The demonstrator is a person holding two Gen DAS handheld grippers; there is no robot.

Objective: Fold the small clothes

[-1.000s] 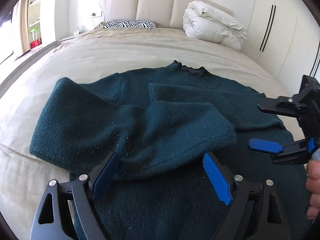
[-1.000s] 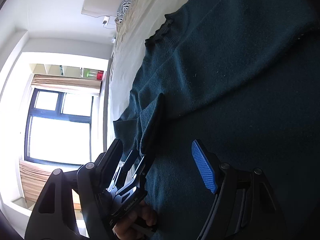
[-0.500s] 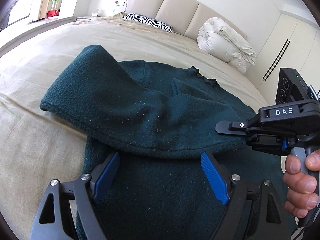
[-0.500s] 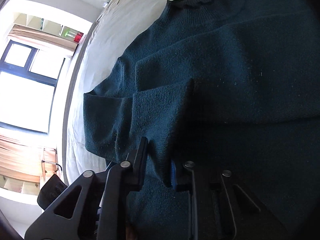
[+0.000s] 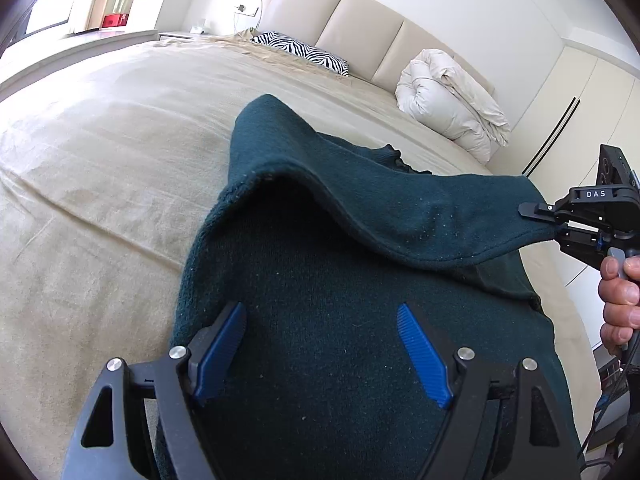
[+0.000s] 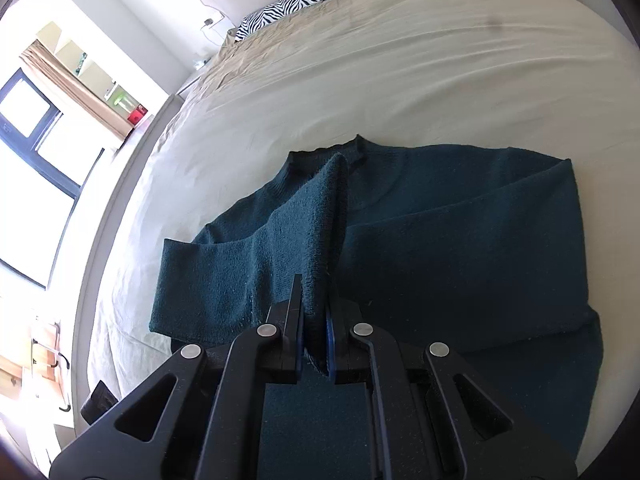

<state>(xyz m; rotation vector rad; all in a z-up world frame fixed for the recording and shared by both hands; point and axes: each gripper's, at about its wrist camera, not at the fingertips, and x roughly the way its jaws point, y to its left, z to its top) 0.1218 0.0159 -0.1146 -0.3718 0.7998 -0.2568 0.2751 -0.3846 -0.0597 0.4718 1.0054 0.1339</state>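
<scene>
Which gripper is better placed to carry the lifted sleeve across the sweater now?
Right. The right gripper is shut on the sleeve. The left gripper, jaws closing, has only the sweater body beneath it.

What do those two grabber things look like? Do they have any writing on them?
Both are black frames with silver screws. The left gripper has ridged blue pads on its two fingers. The right gripper has white letters, "DAS", on top, a grey trigger, and a thin black cable hanging below the hand.

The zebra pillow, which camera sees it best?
The left wrist view. There the zebra pillow lies near the headboard, fairly clear, stripes easy to see. In the right wrist view it is smaller, pushed toward the top edge and tilted.
</scene>
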